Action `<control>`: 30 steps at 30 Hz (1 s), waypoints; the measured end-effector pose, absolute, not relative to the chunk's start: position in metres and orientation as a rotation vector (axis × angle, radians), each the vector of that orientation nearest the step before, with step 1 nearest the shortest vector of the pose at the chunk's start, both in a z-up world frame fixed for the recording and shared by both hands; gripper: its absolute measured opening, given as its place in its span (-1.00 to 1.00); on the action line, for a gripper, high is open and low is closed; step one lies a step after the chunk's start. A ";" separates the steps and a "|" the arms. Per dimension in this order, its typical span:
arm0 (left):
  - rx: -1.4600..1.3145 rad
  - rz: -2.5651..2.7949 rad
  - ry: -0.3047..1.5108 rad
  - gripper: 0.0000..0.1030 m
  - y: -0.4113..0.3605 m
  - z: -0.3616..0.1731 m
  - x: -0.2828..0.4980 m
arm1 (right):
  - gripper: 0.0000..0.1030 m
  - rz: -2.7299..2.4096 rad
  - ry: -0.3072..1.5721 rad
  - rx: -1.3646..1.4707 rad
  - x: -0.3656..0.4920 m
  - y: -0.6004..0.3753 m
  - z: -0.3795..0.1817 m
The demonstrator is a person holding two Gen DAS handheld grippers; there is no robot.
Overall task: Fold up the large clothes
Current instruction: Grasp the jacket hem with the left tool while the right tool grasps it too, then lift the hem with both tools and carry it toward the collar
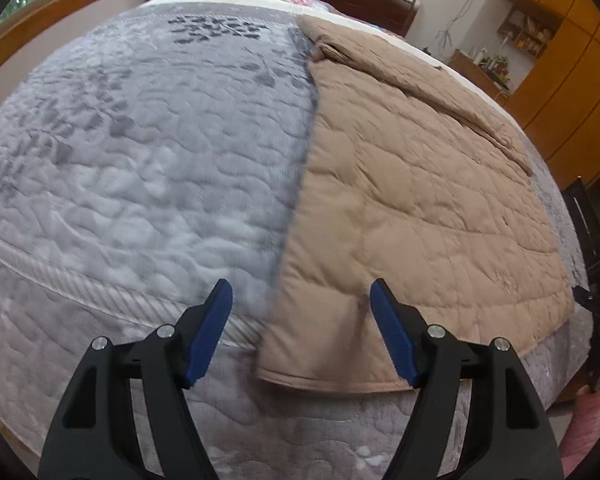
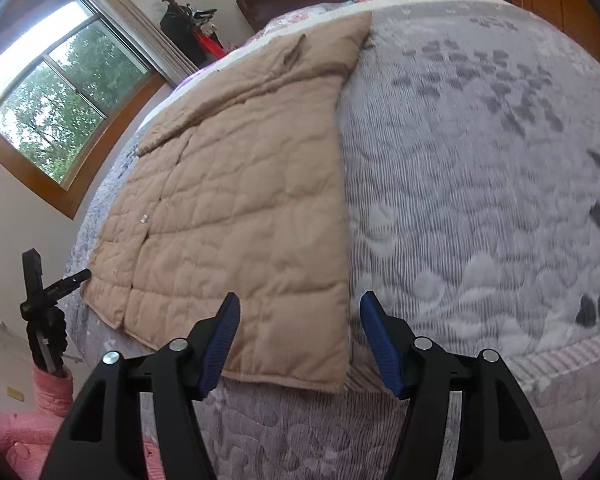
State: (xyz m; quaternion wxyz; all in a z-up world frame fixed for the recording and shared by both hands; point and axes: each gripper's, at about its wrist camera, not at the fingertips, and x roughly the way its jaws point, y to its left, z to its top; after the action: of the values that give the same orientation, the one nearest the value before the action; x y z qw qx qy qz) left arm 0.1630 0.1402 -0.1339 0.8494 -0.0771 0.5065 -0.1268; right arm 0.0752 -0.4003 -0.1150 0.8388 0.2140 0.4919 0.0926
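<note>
While the left gripper (image 1: 301, 294) and right gripper (image 2: 300, 306) hover wide open and empty above its near hem, the tan quilted coat (image 1: 412, 200) lies flat, folded lengthwise, on the grey patterned bedspread (image 1: 148, 168).

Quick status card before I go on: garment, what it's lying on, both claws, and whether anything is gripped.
garment: tan quilted coat, spread flat, one long side already folded in to a straight edge
surface: grey patterned bedspread
hem: near edge of the bed, closest to both claws
left claw: open, over the coat's hem corner, holding nothing
right claw: open, over the other hem corner, holding nothing
contact: cannot tell whether either claw touches the fabric
next: likely grip both hem corners
</note>
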 end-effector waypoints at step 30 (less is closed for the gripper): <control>-0.173 -0.316 1.010 -0.82 0.141 -0.120 0.103 | -0.76 0.250 1.030 0.365 0.023 -0.374 -0.109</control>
State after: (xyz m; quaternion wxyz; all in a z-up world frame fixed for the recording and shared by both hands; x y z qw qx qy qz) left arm 0.1033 0.1407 -0.1197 0.8596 -0.0826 0.4813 -0.1506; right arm 0.0230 -0.3743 -0.1091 0.8471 0.1730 0.4883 0.1188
